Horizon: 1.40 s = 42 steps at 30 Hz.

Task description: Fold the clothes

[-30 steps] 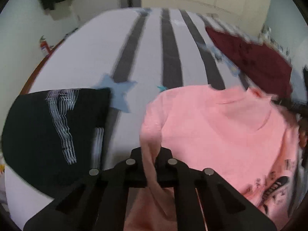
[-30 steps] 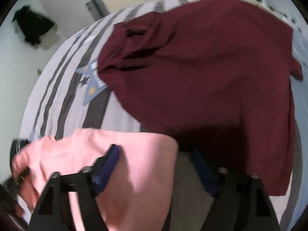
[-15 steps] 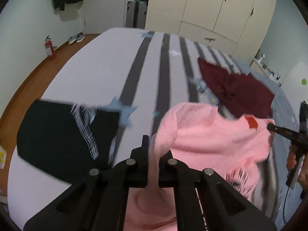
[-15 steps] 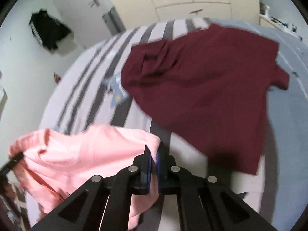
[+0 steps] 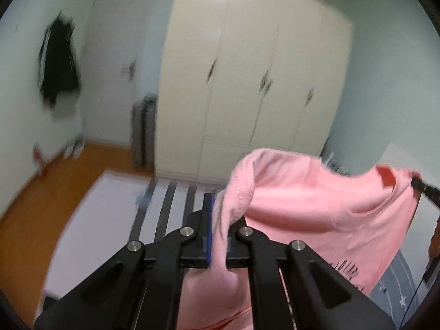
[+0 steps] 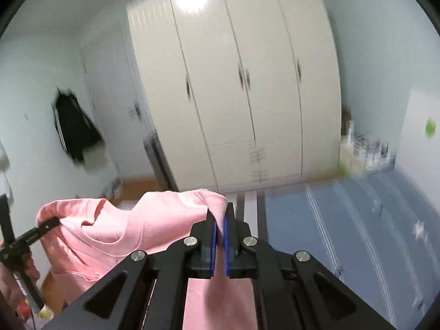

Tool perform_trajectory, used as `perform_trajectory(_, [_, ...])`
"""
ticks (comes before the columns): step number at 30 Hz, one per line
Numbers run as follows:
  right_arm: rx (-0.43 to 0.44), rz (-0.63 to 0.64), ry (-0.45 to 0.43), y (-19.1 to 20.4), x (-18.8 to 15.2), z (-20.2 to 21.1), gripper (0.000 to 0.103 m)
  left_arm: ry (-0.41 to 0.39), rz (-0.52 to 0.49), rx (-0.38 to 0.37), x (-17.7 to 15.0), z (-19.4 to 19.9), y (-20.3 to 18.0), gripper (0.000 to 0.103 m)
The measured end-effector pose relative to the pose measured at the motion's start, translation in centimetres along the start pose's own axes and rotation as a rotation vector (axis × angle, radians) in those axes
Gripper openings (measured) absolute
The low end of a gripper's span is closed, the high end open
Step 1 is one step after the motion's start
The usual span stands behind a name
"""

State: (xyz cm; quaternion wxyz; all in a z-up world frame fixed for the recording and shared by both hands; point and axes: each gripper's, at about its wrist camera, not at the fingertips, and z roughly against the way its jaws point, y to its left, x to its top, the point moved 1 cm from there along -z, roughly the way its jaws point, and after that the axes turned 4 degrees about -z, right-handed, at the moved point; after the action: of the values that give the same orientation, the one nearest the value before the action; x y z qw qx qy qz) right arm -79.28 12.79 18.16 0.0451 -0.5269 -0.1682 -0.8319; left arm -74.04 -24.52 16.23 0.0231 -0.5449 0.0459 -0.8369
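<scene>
Wardrobe fills the bkgd ahead of both tools, bed below. I've got the pink shirt hanging in the air btwn them. Left gripper pinches one shoulder, right gripper clamps the other, fabric drooping under each.

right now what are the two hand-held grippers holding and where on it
Both hold the pink sweatshirt by its top edge, one side each: left hand-held gripper, right hand-held gripper.
</scene>
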Motion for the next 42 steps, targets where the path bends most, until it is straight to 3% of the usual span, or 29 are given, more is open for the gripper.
perform_trajectory(2, [0.014,0.029,-0.103,0.4,5.3,4.4,0.004,-0.062,-0.030,-0.046,3.3,3.2,-1.5,0.003])
perform_trajectory(5, [0.012,0.113,-0.169,1.2,5.7,10.5,0.004,-0.109,-0.066,-0.125,3.2,8.0,-2.9,0.003])
perform_trajectory(8, [-0.006,0.102,-0.061,-0.7,-3.2,13.0,0.004,-0.079,-0.079,-0.186,-2.2,11.3,-3.3,0.003])
perform_trajectory(11, [-0.024,0.084,0.057,-2.7,-12.6,15.2,0.004,0.034,-0.064,-0.228,-12.2,13.4,-3.3,0.003])
perform_trajectory(14, [-0.043,0.066,0.175,-4.7,-22.1,17.5,0.004,0.212,-0.045,-0.225,-24.7,14.4,-3.6,0.003])
perform_trajectory(20, [-0.128,-0.039,0.599,-8.2,-46.5,19.1,0.004,0.580,0.026,-0.141,-49.2,17.2,-3.1,0.003])
perform_trajectory(22, [-0.157,-0.052,0.732,-8.8,-53.5,19.7,0.004,0.693,0.015,-0.108,-55.4,18.2,-3.2,0.003])
perform_trajectory(25, [-0.184,-0.038,0.881,-9.4,-61.9,21.5,0.004,0.791,-0.027,-0.091,-61.2,19.3,-3.9,0.003])
perform_trajectory(27, [-0.186,-0.038,0.884,-9.7,-62.5,21.9,0.005,0.815,-0.034,-0.076,-63.1,20.1,-4.0,0.003])
perform_trajectory(31, [-0.188,-0.044,0.876,-10.2,-63.0,22.5,0.008,0.817,0.051,-0.051,-63.9,21.5,-3.4,0.008])
perform_trajectory(35, [-0.186,-0.051,0.857,-11.0,-63.3,23.4,0.029,0.828,0.083,-0.026,-63.8,22.4,-3.4,0.019])
perform_trajectory(38, [-0.176,-0.046,0.833,-10.3,-61.1,24.5,0.037,0.848,0.066,-0.035,-63.8,24.1,-3.8,0.039])
perform_trajectory(42, [-0.168,-0.012,0.819,-10.2,-58.6,25.7,0.042,0.864,0.060,-0.019,-63.7,25.7,-3.0,0.041])
